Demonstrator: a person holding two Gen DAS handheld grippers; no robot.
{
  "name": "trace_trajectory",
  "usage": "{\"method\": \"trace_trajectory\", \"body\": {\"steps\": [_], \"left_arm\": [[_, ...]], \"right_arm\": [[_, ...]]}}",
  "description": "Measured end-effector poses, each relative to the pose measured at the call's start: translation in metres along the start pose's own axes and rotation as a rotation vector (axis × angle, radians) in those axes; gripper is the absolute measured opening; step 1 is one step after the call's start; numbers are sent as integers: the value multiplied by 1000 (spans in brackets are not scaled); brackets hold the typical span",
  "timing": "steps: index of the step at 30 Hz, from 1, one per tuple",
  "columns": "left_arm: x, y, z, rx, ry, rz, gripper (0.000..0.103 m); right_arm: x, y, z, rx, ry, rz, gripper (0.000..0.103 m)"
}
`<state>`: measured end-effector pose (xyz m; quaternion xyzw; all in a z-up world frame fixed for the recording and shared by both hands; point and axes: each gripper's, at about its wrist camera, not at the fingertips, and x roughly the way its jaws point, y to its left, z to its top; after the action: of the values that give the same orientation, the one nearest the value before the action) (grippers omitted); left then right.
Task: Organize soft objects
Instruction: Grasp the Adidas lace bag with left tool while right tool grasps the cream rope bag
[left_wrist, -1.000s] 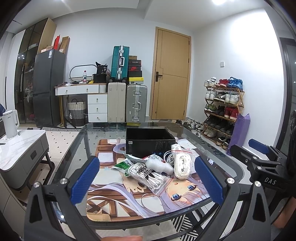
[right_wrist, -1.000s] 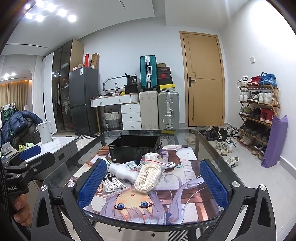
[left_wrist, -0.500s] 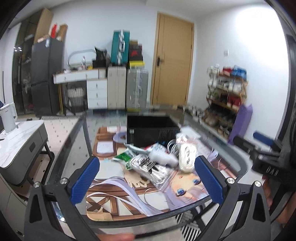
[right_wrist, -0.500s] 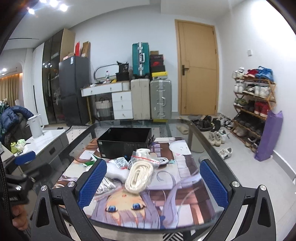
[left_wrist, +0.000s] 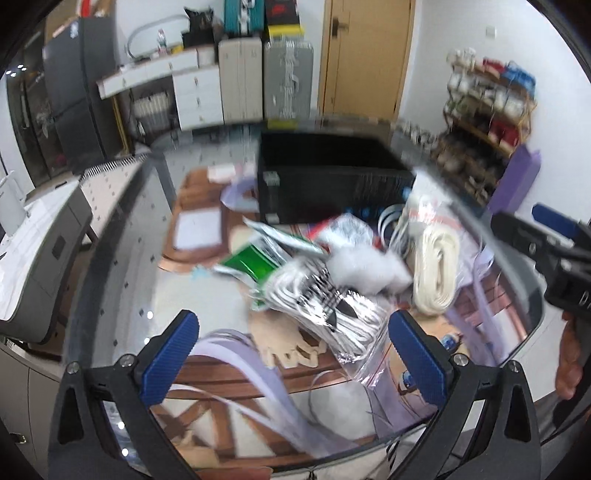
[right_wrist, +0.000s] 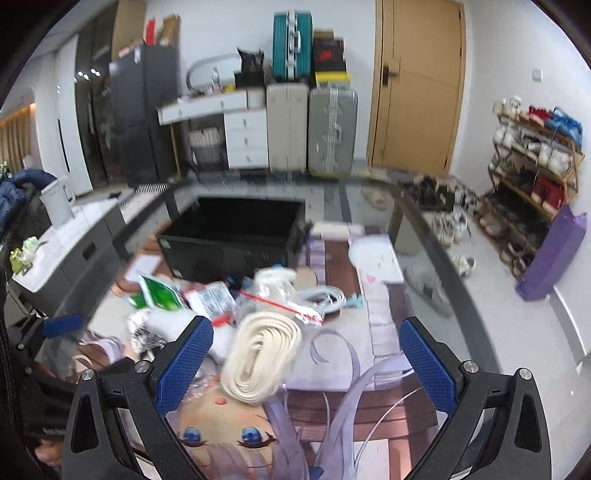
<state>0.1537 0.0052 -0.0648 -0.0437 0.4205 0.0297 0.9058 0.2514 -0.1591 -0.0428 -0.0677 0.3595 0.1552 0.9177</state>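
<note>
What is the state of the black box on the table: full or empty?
Empty, as far as visible: the black box shows only a dark interior, while the bags and cream cord lie outside it.

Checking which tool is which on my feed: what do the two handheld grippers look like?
Both look alike: black angular plastic frames with triangular cutouts and silver screws, each carrying two blue ribbed finger pads. The left gripper and right gripper match in build. The right one's body, seen from the left wrist view, bears white lettering too blurred to read. A bare hand grips its handle; no cables visible.

White walls, wooden door (right_wrist: 417, 85), shoe rack (right_wrist: 535, 155), suitcases (right_wrist: 310, 129).
</note>
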Motion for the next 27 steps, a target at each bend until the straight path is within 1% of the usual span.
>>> {"method": "trace_trajectory", "body": {"steps": [1, 3, 7, 11, 16, 19, 22, 23, 27], "left_arm": [[8, -4, 0, 6, 20, -1, 103], [25, -12, 2, 5, 64, 12, 103], [46, -17, 7, -20, 90, 14, 103], [64, -21, 13, -5, 116, 46, 103], [61, -11, 9, -34, 142, 38, 103], [58, -4, 3, -32, 138, 43, 103], [62, 0, -3, -8, 157, 76, 103], [63, 3, -5, -15, 152, 59, 103], [61, 8, -9, -3, 147, 48, 103]], "right_arm": [[10, -1, 0, -4, 32, 6, 102], [22, -3, -1, -12, 61, -6, 102], [38, -12, -3, -4, 80, -27, 102], [43, -13, -6, -13, 94, -30, 102], [52, -4, -15, -43, 126, -3, 102], [57, 3, -18, -46, 134, 3, 102], [64, 11, -20, -48, 158, 17, 102], [66, 14, -21, -45, 166, 24, 102], [70, 21, -23, -66, 173, 31, 102]]}}
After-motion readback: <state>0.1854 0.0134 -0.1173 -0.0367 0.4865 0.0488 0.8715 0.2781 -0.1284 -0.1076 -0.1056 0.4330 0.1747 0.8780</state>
